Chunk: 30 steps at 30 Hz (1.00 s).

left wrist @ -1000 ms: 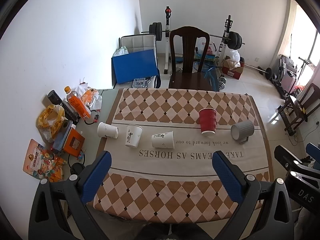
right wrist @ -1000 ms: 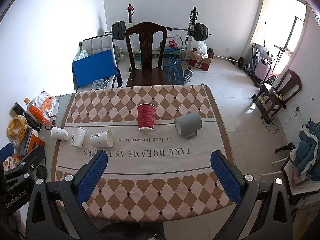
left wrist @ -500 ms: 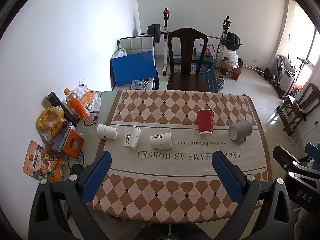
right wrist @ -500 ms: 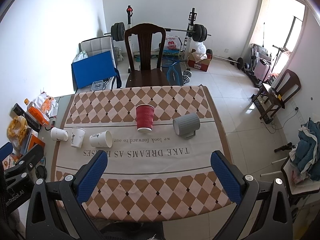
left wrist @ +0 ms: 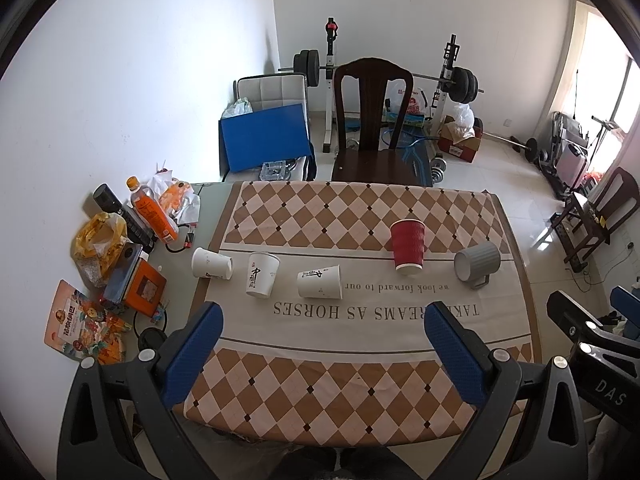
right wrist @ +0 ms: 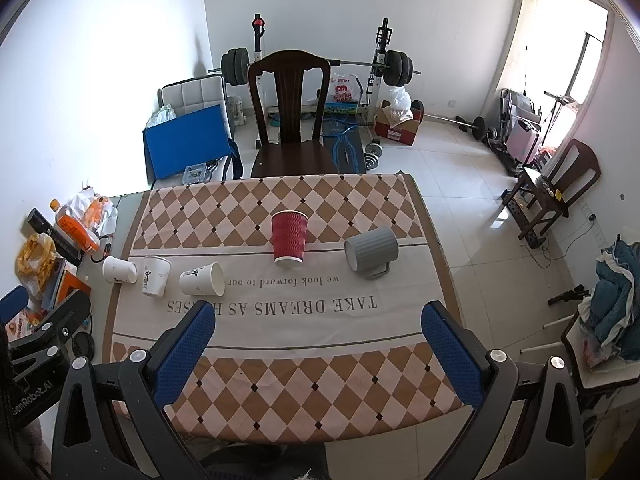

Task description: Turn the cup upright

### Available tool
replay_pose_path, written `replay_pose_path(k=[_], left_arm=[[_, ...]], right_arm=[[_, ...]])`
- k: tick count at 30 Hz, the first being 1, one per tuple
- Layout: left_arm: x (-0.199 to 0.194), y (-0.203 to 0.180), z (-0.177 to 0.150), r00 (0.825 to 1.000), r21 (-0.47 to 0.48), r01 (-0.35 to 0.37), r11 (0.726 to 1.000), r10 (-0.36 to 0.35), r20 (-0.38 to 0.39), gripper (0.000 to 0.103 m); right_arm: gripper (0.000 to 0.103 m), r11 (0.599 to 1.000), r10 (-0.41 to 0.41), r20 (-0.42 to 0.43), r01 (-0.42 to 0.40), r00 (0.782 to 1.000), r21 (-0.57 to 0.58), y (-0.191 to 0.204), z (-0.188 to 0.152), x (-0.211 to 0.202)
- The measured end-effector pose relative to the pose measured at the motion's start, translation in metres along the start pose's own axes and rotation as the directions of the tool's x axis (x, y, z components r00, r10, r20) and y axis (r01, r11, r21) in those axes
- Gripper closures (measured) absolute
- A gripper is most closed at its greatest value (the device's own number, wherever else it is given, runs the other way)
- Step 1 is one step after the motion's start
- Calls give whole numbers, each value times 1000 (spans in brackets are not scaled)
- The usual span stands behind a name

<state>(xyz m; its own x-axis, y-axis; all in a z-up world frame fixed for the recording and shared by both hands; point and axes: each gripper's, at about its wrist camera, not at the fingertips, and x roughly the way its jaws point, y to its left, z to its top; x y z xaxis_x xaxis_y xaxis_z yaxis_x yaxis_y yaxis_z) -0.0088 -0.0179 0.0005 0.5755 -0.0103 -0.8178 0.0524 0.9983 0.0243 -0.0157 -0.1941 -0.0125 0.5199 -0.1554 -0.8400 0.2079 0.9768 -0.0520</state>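
Five cups stand in a row across the checkered tablecloth (left wrist: pixel 360 344). A red ribbed paper cup (left wrist: pixel 408 245) (right wrist: pixel 289 239) stands upside down. A grey ribbed mug (left wrist: pixel 477 263) (right wrist: pixel 372 254) lies on its side at the right. A white paper cup (left wrist: pixel 320 281) (right wrist: pixel 201 279) lies on its side, another white cup (left wrist: pixel 211 263) (right wrist: pixel 119 269) lies at the cloth's left edge, and a third white cup (left wrist: pixel 262 274) (right wrist: pixel 155 276) stands between them. My left gripper (left wrist: pixel 322 340) and right gripper (right wrist: pixel 320 340) are both open and empty, held high above the table's near edge.
Snack bags, an orange bottle (left wrist: pixel 151 209) and boxes crowd the table's left strip. A dark wooden chair (left wrist: pixel 374 128) stands behind the table. Weights, a barbell rack and a blue board (left wrist: pixel 264 136) stand on the floor beyond.
Both views have drifted back and up slightly, so the cups appear a little farther away. No cup has moved and both grippers stay open.
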Motion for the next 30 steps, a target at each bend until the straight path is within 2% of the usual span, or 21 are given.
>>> replay_pose_path(k=[1,5,8,13,18,19,20,24,30], left_arm=[[-7,-10,6,1000,2,-1,1000,1,-1,0],[-7,-8,6,1000,1,-1,1000,1,-3,0],[-6,-15,13,1000,5,-3,1000,3,-6,0],[22,-27,26,999,21,-23,1000,23,-26,0],[81,-45,29,994,77,-20,997,28,-104,0],[95,-30,22,993,82,-14,997,23,-113,0],[108,-34,21,991,94,-20,995,32,-130,0],[160,-56,19,973,138,-23,990,53,-223,0],[235,-92,16,943,172,-22,985,78,-325,0]], right_arm=[[0,1000,-2,2,2,1000,0,-2,-2,0],[0,1000,-1,6,1,1000,5,-5,2,-2],[0,1000,-3,6,2,1000,14,-28,15,-24],[0,997,-30,-23,32,999,65,-34,18,-9],[0,986,-108,-118,121,987,110,-38,2,43],[0,983,-124,-139,141,982,117,-40,-6,58],[0,979,-140,-172,162,975,121,-43,-10,73],[0,971,-163,-276,203,947,125,-59,-30,132],[0,970,-161,-388,218,908,108,-85,-48,222]])
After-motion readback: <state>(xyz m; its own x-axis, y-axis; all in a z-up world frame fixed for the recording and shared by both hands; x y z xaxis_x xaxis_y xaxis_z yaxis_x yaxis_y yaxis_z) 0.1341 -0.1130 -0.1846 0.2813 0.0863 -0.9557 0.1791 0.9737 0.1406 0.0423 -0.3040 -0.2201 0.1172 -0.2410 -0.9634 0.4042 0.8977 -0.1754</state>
